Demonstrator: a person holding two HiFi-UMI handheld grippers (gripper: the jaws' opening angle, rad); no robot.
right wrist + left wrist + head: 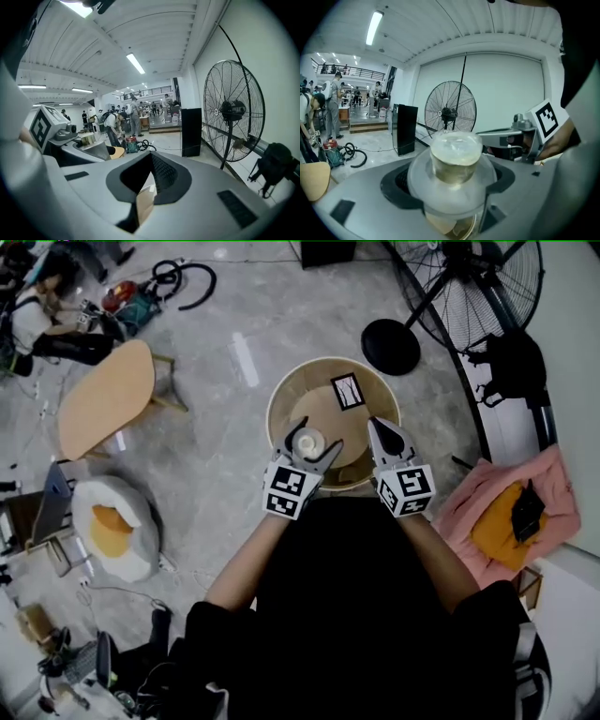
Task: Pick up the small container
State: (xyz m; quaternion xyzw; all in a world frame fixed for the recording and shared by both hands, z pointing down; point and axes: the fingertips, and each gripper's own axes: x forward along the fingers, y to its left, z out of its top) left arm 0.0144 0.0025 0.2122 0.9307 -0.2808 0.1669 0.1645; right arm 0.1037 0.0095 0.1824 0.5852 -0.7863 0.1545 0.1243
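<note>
Grey stone floor (225, 456) fills most of the head view. A big pedestal fan (469, 282) stands at the upper right, its round black base (391, 346) just beyond the table. The round wooden table (281, 399) sits in the middle, right in front of the person. A pink cushion (487, 493) lies on the floor to its right, and an oval side table (103, 399) stands well apart to its left.

Both grippers hang over the near part of the round table, side by side and apart from each other. The left gripper (317, 437) is clamped on the container (309, 442), one jaw on each side. In the left gripper view the container is a small, round, translucent pot with a pale top. It stands upright and fills the gap between the jaws. I cannot tell whether its base touches the tabletop.

The right gripper (375, 426) has its jaws together with nothing between them. Its own view shows only a thin slit, with tan tabletop behind it.

A small black-framed card (348, 390) lies on the table beyond the right gripper, clear of both grippers and of the container.
</note>
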